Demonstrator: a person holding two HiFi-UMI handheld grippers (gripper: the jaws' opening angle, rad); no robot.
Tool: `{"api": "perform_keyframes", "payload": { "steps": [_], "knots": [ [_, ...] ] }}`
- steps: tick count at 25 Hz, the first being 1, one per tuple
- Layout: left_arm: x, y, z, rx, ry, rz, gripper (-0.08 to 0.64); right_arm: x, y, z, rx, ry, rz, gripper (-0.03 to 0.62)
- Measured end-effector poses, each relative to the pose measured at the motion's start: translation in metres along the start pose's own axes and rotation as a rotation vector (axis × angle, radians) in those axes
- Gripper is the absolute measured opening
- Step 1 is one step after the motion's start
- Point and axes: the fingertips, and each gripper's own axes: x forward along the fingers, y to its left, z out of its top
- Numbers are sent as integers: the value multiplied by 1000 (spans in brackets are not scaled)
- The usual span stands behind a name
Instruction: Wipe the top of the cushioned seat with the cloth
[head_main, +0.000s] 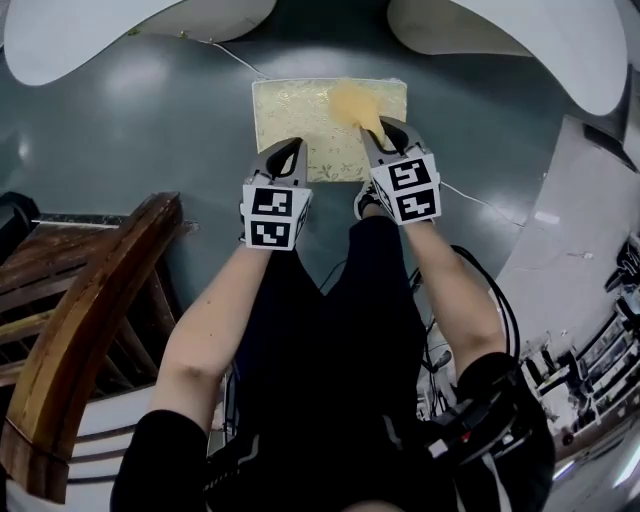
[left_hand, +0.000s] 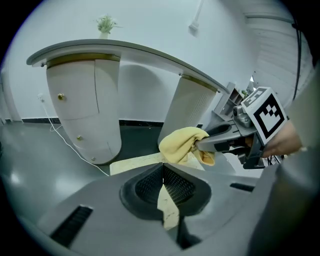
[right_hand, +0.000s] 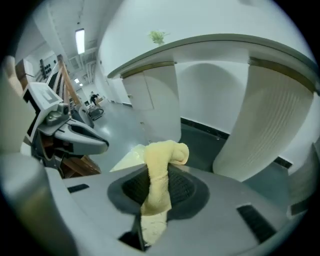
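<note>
The cushioned seat (head_main: 300, 112) is a pale yellow rectangle low on the grey floor ahead of me. A yellow cloth (head_main: 352, 103) hangs bunched over its right part, with my right gripper (head_main: 378, 130) shut on it. In the right gripper view the cloth (right_hand: 159, 165) runs up between the jaws and curls over their tips, above the seat (right_hand: 129, 156). My left gripper (head_main: 290, 150) hovers over the seat's near edge, shut with nothing in it. From the left gripper view, its jaws (left_hand: 162, 172) meet in front of the seat (left_hand: 135, 164), and the cloth (left_hand: 181, 145) hangs just right of them.
White curved counters (head_main: 100, 30) (head_main: 520, 30) stand beyond the seat, and a rounded cabinet (left_hand: 82, 105) is near its far side. A wooden rail (head_main: 90, 300) is at my left. A thin cable (head_main: 230, 55) crosses the floor. Shelving and clutter sit at right.
</note>
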Motion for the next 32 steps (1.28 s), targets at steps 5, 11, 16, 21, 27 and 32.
{"api": "perform_keyframes", "payload": {
  "steps": [5, 11, 16, 21, 27, 32],
  "knots": [
    [-35, 58, -17, -12, -7, 46, 5, 48, 84, 12, -111, 40, 88, 81],
    [-63, 108, -49, -50, 11, 95, 5, 107, 139, 7, -173, 90, 83, 81],
    [-79, 121, -70, -89, -8, 84, 5, 144, 169, 3, -179, 118, 108, 81],
    [-82, 122, -88, -122, -8, 97, 5, 167, 173, -5, -219, 153, 87, 81],
    [-72, 107, -86, -134, -17, 121, 5, 161, 149, -18, -176, 158, 107, 81],
    [-55, 79, -72, -156, -44, 129, 5, 148, 115, -34, -131, 158, 115, 81]
  ]
}}
